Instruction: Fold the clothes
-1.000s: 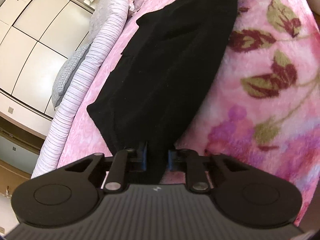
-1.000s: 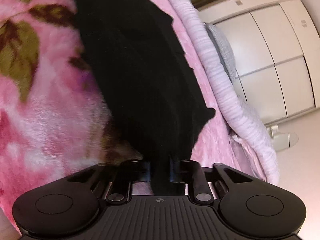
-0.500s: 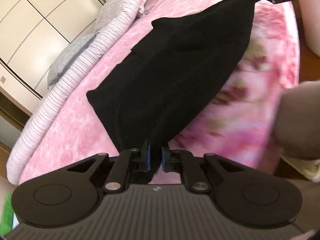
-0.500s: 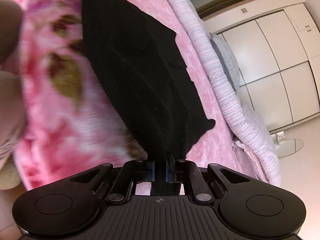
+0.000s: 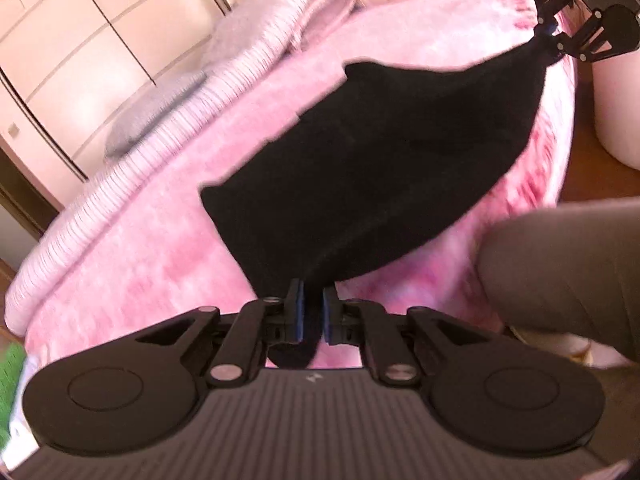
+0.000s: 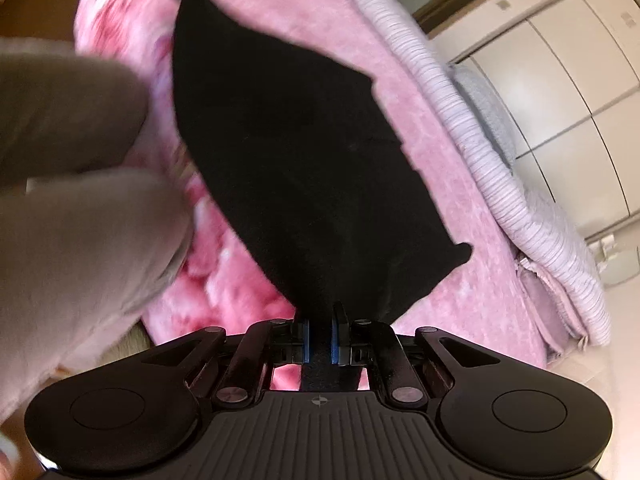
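A black garment (image 5: 392,168) hangs stretched between both grippers above a pink bed. My left gripper (image 5: 312,304) is shut on one corner of the cloth, which bunches between its blue pads. In the left wrist view the right gripper (image 5: 550,38) pinches the far corner at the upper right. In the right wrist view my right gripper (image 6: 320,334) is shut on the black garment (image 6: 304,160), and the cloth runs up to the left gripper at the top edge, barely in view. The far side of the garment still rests on the blanket.
The pink fleece blanket (image 5: 132,272) covers the bed, with a striped lilac quilt (image 5: 168,148) and a grey pillow (image 6: 484,112) along its far side. White wardrobe doors (image 6: 560,68) stand beyond. The person's grey trouser legs (image 6: 68,184) are close to the bed's near edge.
Both grippers have risen and pulled back from the bed, lifting the garment's near edge off the blanket and stretching it taut. The person's legs have come into view.
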A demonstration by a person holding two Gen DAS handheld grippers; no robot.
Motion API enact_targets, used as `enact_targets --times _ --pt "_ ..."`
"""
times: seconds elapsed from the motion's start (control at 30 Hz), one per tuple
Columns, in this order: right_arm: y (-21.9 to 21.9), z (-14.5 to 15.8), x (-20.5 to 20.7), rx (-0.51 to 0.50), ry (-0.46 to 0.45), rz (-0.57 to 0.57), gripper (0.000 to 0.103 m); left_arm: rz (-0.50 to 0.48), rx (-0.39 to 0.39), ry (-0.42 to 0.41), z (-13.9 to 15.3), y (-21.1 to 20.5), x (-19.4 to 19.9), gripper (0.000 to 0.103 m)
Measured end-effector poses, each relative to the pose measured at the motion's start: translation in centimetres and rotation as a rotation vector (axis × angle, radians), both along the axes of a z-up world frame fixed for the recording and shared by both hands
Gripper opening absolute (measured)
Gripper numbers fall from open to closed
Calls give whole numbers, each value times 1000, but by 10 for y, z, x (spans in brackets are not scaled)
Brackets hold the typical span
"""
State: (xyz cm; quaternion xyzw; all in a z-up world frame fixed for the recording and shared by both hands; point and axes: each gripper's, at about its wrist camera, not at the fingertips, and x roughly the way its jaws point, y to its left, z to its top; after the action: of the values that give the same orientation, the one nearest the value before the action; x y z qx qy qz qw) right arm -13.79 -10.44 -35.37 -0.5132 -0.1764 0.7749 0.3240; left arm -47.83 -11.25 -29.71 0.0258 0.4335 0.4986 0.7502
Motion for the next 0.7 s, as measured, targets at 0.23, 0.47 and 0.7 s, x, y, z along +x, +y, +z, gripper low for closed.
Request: enact_targets --times 0.23,0.47,0.7 --pt "79 80 8 -49 217 -48 8 -43 78 -20 53 102 -6 7" --pt "226 113 -16 -33 281 -154 9 65 150 -92 71 255 -14 4" --pt "348 94 4 -226 599 -492 40 261 -11 -417 46 349 -62 23"
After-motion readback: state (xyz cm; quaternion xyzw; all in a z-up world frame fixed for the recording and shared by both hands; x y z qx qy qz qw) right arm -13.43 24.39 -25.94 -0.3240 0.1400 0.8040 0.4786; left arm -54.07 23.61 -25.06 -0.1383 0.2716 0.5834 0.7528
